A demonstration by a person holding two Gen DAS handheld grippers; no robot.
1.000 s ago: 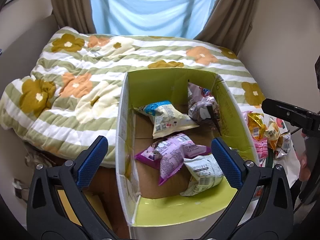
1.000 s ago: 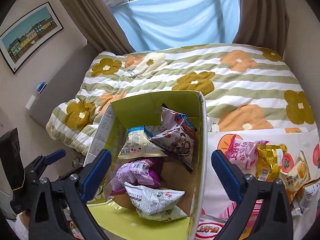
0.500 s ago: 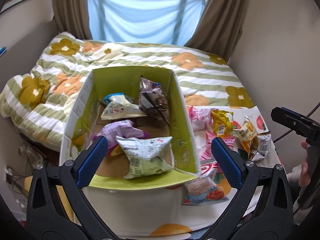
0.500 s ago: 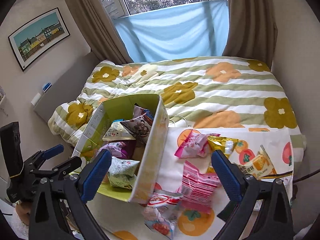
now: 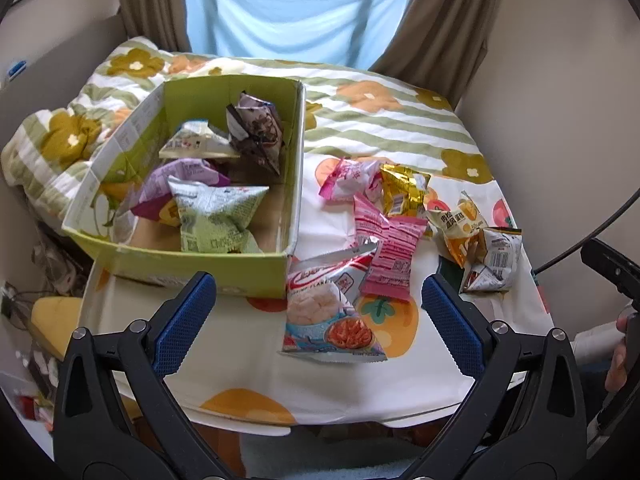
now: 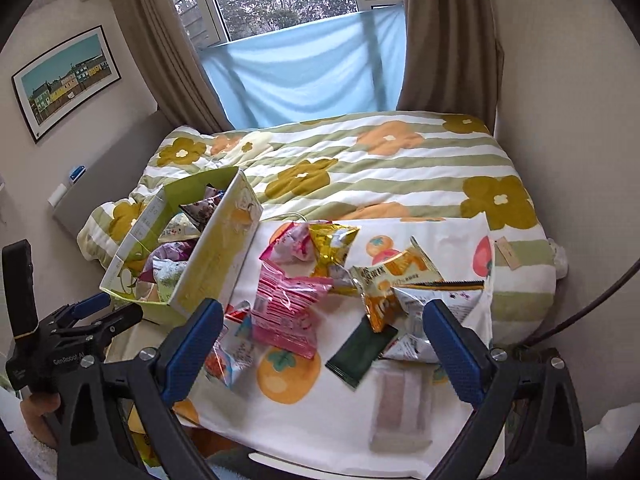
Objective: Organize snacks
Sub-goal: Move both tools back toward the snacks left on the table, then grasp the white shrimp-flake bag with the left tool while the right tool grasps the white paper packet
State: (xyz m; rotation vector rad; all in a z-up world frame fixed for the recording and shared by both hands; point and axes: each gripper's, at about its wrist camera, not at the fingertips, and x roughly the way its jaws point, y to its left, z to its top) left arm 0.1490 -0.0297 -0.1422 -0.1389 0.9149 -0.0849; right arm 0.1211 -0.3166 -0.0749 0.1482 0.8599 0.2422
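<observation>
Left wrist view: a bed with a striped, flowered quilt fills the background under a blue-draped window, and in front of it stands a small table covered in a white cloth printed with orange fruit. A second ago this view looked almost straight down into the green cardboard box; now I have pulled back and swung right, so the box sits at the table's left and the loose snacks lie in the open beside it. To me that suggests the last packet is dropped off and I am lining up the next pick. Four packets already lie inside the box. Still outside it are a white shrimp-chip bag touching the box's near corner, a pink packet just behind it, a gold packet, and an orange one farther right. My left gripper hovers over the shrimp-chip bag, jaws spread wide and holding nothing. My right gripper hangs over the same pile, also wide apart and empty.
</observation>
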